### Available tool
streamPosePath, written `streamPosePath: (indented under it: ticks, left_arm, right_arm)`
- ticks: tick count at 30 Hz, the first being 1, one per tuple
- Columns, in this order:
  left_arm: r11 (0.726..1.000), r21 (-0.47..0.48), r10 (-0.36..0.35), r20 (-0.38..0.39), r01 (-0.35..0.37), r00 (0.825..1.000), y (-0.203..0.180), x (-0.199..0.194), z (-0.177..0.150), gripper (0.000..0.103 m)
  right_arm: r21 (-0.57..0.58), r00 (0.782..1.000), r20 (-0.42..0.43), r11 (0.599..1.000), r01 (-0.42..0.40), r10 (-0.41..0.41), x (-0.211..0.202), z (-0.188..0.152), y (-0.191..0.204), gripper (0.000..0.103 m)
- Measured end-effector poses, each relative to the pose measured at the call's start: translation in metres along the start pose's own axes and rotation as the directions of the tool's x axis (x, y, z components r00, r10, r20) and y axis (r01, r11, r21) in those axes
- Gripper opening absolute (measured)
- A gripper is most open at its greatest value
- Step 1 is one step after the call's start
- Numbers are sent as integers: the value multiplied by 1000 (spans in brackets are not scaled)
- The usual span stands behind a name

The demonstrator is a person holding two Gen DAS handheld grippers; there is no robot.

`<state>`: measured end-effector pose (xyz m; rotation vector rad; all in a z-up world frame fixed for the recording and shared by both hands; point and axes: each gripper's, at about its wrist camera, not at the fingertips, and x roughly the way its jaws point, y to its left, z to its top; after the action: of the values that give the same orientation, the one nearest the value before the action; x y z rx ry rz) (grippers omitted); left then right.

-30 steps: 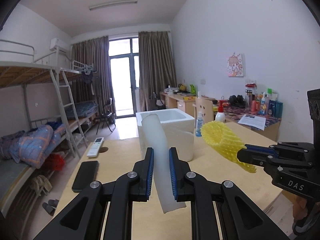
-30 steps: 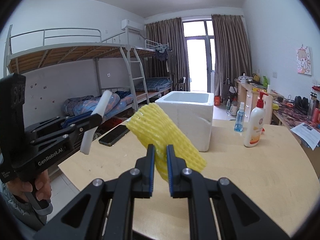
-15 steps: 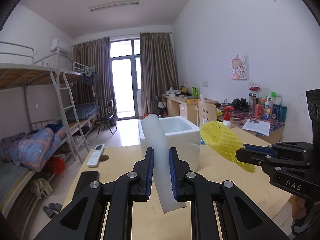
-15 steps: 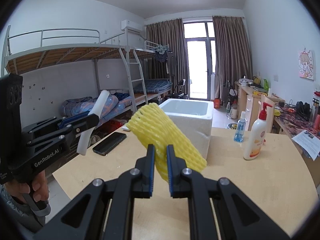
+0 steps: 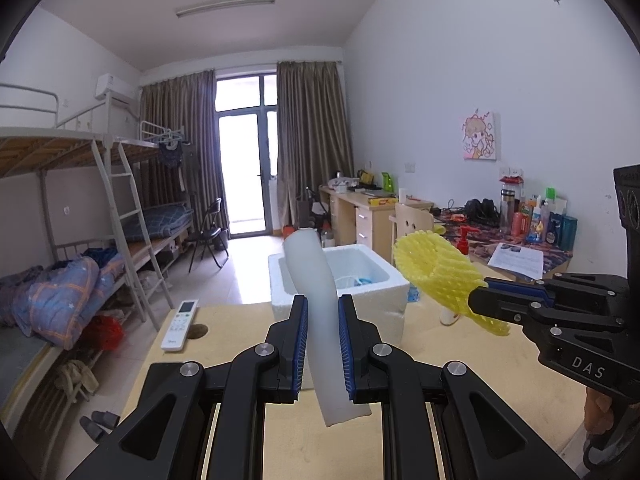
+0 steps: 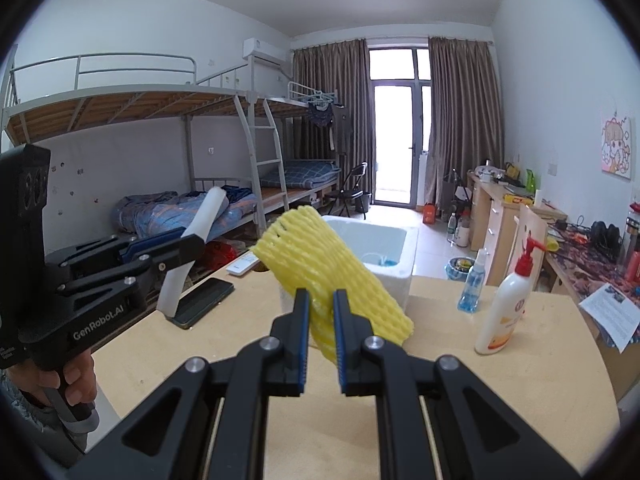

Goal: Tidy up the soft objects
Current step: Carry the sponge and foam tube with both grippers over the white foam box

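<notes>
a dorm room with bunk beds [image 6: 168, 128] lies behind the wooden bench [image 6: 440, 360]. on it stands a white foam box [image 5: 360, 280]. above the bench, the left gripper [image 5: 322, 344] clamps a white foam sheet [image 5: 316, 300], and the right gripper [image 6: 320, 336] clamps a yellow foam net [image 6: 332, 276].

bright daylight from the balcony door [image 5: 244, 168], perhaps overexposed; sharp frames, fisheye-bent edges.
</notes>
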<state>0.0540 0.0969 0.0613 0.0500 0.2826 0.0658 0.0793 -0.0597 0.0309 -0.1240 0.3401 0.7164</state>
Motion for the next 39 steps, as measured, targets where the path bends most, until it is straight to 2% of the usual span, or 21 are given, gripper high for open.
streamPosePath:
  ticks: [14, 39]
  left_arm:
    - [1000, 2, -21, -19, 21, 1000, 9, 40, 20, 17]
    - [1000, 24, -14, -33, 15, 999, 18, 109, 50, 17]
  right_arm:
    - [-5, 1000, -13, 1000, 26, -26, 32, 24, -14, 14]
    - [-23, 998, -50, 999, 41, -42, 91, 61, -35, 14]
